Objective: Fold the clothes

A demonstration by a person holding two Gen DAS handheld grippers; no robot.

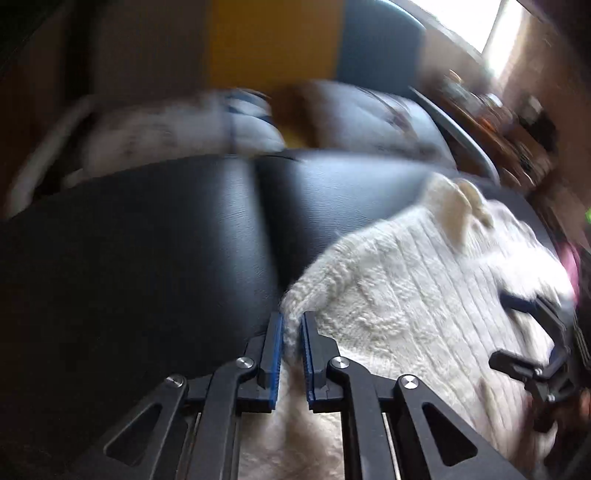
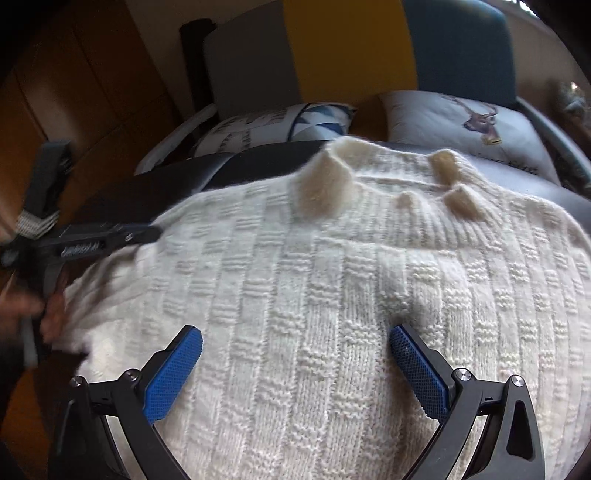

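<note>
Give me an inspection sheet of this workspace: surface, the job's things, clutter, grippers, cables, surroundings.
Surface: black leather seat, mostly bare on its left side.
Job's things: cream knit sweater spread flat, small knit tufts near the collar.
Clutter: two printed cushions behind the sweater.
Grippers: left gripper has its jaws closed on the sweater's edge; right gripper hovers over the sweater's middle with jaws wide apart, holding nothing.
Cables: nothing seen.
Surroundings: grey, yellow and blue panels behind the seat, wooden wall on the left, bright window upper right; left view is motion-blurred.
</note>
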